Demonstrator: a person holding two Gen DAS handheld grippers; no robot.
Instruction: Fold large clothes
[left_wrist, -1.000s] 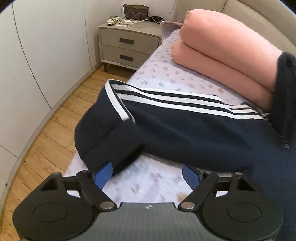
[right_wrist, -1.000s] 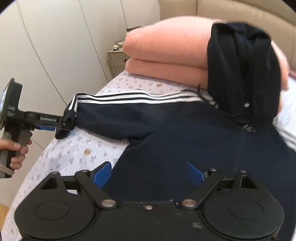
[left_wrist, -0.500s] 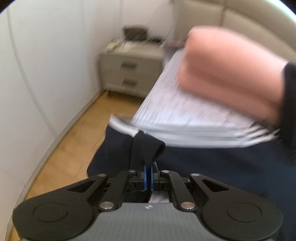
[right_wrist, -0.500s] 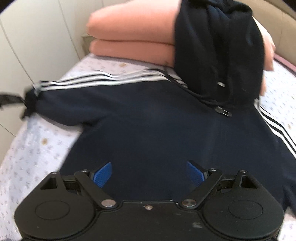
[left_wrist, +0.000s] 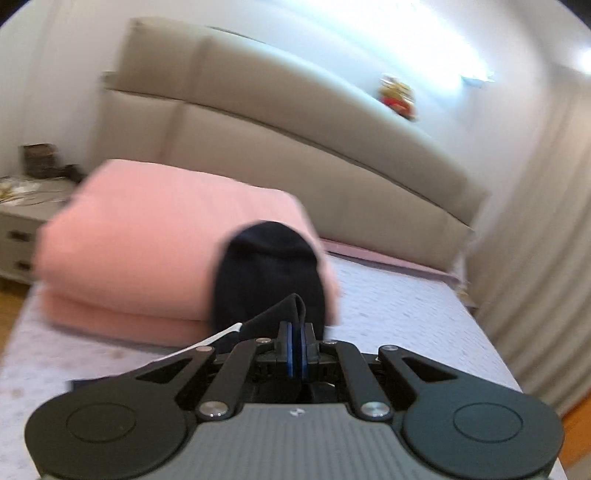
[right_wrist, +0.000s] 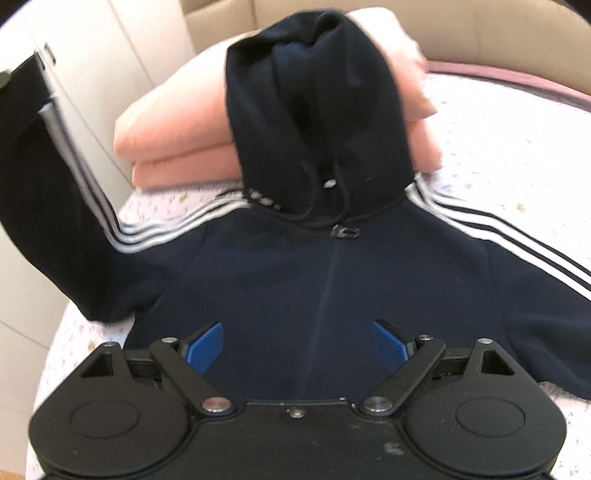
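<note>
A dark navy hoodie (right_wrist: 332, 280) with white sleeve stripes lies front-up on the bed, its hood (right_wrist: 317, 110) propped against folded pink bedding (right_wrist: 177, 133). My left gripper (left_wrist: 294, 332) is shut on the cuff of the hoodie's left sleeve (left_wrist: 280, 314), and a fold of dark cloth sticks up from its blue pads. In the right wrist view that sleeve (right_wrist: 51, 206) rises off the bed at the left edge. My right gripper (right_wrist: 295, 343) hovers open above the hoodie's chest, with nothing between its fingers.
The bed sheet (right_wrist: 498, 155) is pale with small flowers. A padded beige headboard (left_wrist: 295, 147) runs behind the pink bedding (left_wrist: 155, 236). A grey bedside table (left_wrist: 22, 221) stands at the left and a curtain (left_wrist: 539, 258) hangs at the right.
My left gripper closed on the sleeve cuff, then rose and swung toward the headboard, lifting the sleeve off the bed. My right gripper slid right, over the middle of the chest, still open.
</note>
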